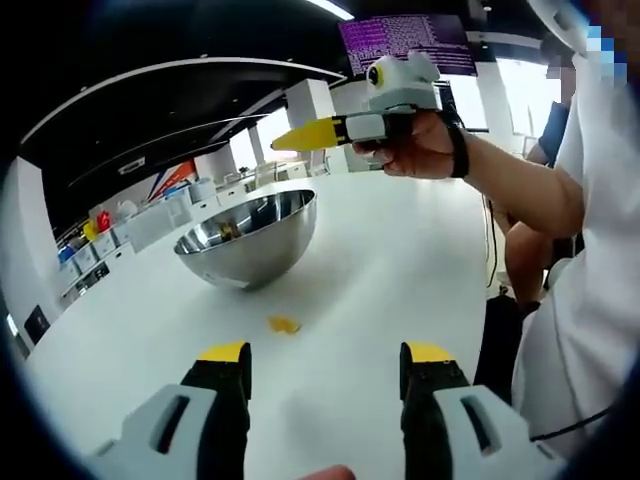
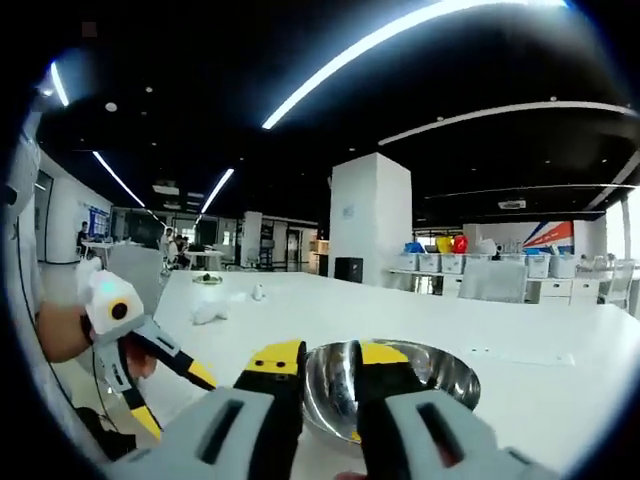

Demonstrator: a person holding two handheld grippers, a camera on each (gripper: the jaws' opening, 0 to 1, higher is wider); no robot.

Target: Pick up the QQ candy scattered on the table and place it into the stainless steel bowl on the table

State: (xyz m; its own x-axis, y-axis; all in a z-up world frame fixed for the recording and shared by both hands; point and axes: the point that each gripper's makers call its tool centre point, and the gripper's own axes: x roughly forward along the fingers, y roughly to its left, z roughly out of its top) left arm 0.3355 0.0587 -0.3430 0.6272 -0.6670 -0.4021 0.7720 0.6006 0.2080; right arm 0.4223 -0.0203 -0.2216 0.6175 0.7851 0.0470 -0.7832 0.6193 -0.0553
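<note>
White bench (image 1: 400,260) stretches out, stainless steel bowl (image 1: 250,240) at its middle, something yellowish inside, too small to make out. One QQ candy (image 1: 284,324) lies on the bench just beside the bowl. Left gripper (image 1: 325,370) holds its jaws wide apart near that candy. Right gripper (image 2: 320,375), above the bowl, jaws nearly together; whether they pinch anything, I cannot tell.

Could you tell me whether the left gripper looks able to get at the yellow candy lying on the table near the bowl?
Probably yes. The left gripper is open, and the candy lies on the bare table just ahead of its jaws, apart from the bowl. The right gripper is held up above the table, out of the way.
</note>
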